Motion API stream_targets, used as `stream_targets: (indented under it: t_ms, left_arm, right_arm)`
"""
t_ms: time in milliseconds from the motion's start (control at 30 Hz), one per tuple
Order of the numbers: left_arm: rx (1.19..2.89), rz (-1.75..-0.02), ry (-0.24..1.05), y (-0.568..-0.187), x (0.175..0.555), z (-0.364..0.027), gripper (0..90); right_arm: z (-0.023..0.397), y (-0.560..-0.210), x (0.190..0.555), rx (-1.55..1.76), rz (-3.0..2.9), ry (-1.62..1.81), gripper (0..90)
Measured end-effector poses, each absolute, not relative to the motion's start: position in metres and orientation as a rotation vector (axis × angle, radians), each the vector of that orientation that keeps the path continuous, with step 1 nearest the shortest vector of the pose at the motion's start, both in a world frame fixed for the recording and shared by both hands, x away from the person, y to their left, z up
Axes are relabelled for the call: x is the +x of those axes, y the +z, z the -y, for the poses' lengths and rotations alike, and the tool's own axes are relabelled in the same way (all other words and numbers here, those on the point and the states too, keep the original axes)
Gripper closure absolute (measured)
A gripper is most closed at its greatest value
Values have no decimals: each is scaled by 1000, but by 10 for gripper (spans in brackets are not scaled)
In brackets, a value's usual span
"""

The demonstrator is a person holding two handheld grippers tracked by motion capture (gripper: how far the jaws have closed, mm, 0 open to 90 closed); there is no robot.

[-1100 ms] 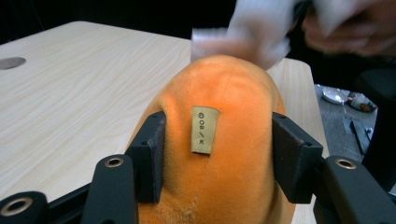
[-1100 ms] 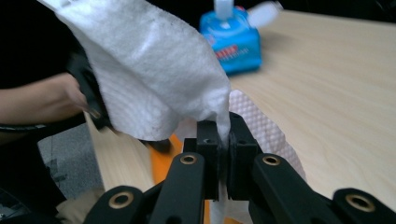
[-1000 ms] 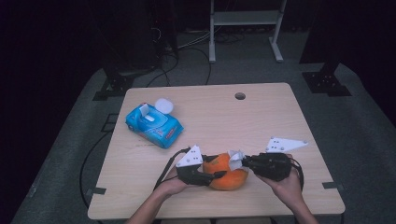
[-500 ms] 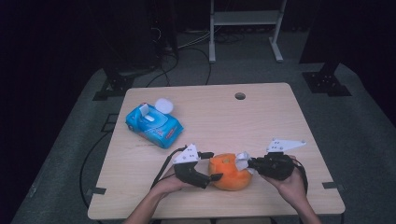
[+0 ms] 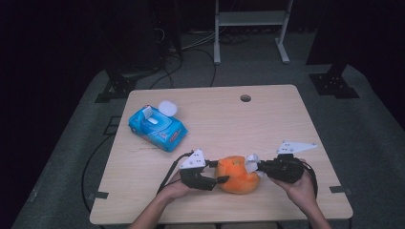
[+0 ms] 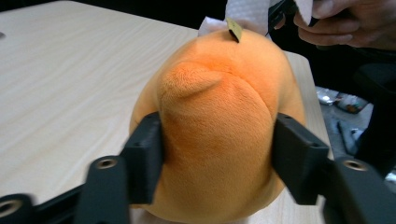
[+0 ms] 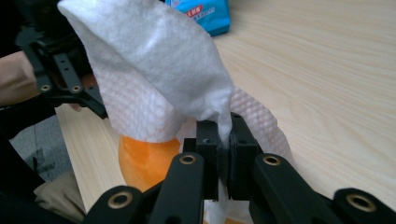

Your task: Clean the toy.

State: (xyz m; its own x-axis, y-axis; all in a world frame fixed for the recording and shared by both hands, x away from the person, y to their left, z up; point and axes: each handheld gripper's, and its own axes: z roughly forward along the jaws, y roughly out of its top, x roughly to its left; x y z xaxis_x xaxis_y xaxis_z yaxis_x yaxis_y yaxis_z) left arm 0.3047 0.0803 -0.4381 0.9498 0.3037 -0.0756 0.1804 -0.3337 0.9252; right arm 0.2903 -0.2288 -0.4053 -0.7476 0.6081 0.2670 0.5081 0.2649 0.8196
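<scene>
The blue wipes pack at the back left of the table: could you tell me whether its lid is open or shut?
Open: the blue wipes pack has its white lid flipped up and back.

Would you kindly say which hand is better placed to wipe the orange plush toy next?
The right: its claw is already shut on the white wipe touching the orange plush toy, while the left claw is clamped around the toy's sides, steadying it.

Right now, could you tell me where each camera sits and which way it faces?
High view: above the person's side, looking forward and down on the table; both forearms, left gripper and right gripper show.
Left gripper view: on that gripper, looking along jaws clamping the orange plush toy.
Right gripper view: looking along jaws pinching a white wipe.
All share the toy.
</scene>
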Motion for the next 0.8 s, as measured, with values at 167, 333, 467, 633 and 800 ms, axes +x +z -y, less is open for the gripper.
stream_targets:
  t_ms: [167,333,467,633,800]
  left_arm:
    - [1928,-346,183,-426,302,-85,430]
    - [1925,-351,174,-427,302,-84,430]
    - [1933,-325,181,-424,298,-76,425]
    - [1913,-337,159,-425,299,-77,350]
    - [1904,-360,142,-429,305,-80,188]
  right_arm:
    - [227,-411,294,1094,-2425,1503,850]
    - [219,-396,290,1035,-2378,1560,851]
    - [202,-384,281,934,-2377,1632,850]
    - [191,-387,278,898,-2404,1547,852]
    - [203,-398,283,961,-2427,1530,853]
